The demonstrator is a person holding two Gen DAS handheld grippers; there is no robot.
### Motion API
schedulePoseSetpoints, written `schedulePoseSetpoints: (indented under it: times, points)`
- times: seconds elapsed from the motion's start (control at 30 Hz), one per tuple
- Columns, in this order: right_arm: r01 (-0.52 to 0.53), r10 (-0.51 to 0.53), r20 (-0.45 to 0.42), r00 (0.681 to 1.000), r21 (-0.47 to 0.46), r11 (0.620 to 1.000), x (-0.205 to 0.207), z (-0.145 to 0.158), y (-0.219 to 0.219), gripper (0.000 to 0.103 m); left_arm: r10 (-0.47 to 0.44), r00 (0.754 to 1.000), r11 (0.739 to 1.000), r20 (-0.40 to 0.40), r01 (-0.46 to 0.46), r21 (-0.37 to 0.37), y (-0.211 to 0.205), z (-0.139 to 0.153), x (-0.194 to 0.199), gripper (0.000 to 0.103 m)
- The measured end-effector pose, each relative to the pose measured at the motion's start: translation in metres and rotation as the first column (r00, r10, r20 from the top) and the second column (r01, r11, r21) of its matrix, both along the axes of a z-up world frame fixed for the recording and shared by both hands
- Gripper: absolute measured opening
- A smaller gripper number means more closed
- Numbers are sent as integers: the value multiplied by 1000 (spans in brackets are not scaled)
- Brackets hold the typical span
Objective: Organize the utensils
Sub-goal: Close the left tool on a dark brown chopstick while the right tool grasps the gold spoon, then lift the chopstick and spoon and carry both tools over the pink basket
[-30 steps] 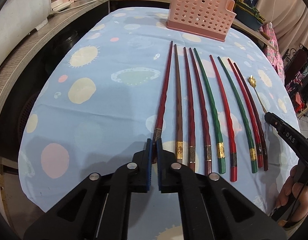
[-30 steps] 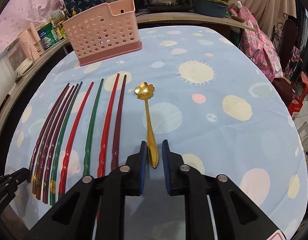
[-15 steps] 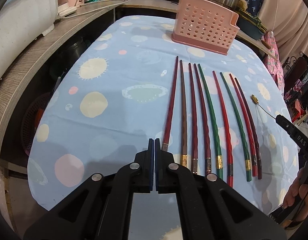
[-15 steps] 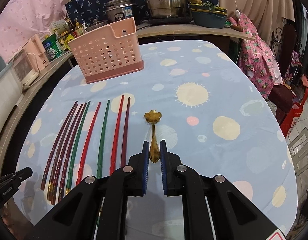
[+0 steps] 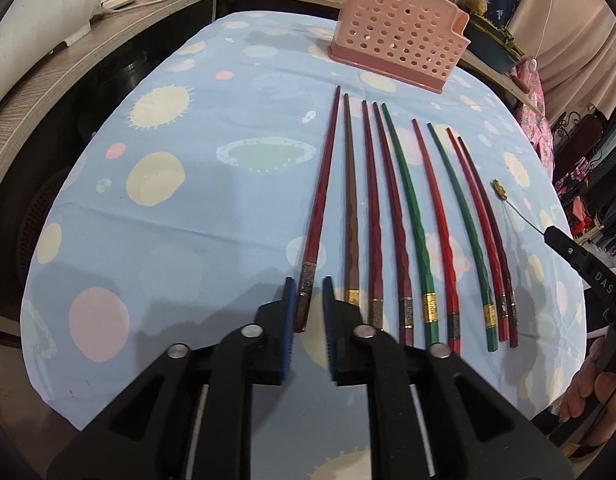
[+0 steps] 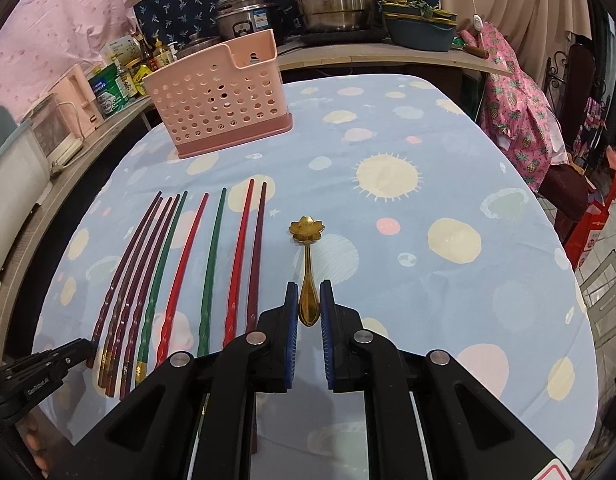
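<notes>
Slip risk, left: the left gripper (image 5: 306, 300) straddled only the butt end of the leftmost chopstick (image 5: 319, 208); held so far back, the long stick would likely droop or pivot.
Neighbour risk: the brown chopstick (image 5: 350, 204) lay just beside the right-hand jaw, so a skewed closing could nudge the row.
Slip risk, right: the gold spoon (image 6: 308, 272) had a thin, smooth handle that could twist.
Left jaws: parted, chopstick end between them, grip not evident.
Right jaws: the right gripper (image 6: 309, 300) stood narrowly apart around the spoon handle; contact could not be told.
Pose: both reached low and forward over the surface (image 6: 447, 184).
Destination: the pink holder (image 6: 224, 104) stood at the far end, well apart.
</notes>
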State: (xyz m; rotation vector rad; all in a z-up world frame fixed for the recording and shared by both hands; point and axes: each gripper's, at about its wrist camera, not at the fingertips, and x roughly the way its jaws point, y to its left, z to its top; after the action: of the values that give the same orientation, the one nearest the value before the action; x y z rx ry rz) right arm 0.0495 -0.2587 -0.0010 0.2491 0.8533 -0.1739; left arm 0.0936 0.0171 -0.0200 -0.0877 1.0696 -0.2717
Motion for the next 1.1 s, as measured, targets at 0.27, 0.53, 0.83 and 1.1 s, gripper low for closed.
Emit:
schedulePoseSetpoints:
  times: [0.27,0.53,0.83,1.1]
  points:
    - [-8,8,-4,1000,0,1000,0,-1,2,11,-15,1000,1000,-27,15,5,-3,-8,1,8]
    - [-14,14,19,1000,-3,1000,-2,11,4,11,-22,1000,1000,15,22,1,-5,15,0,7]
    - [-9,11,94,996,-23,1000,14,47,-5,10,41,989,999,141,-37,-27,7,80,27,7]
    - [-6,8,131,991,-15,1000,41,64,-16,2,85,958,996,275,-73,-55,9,147,81,7]
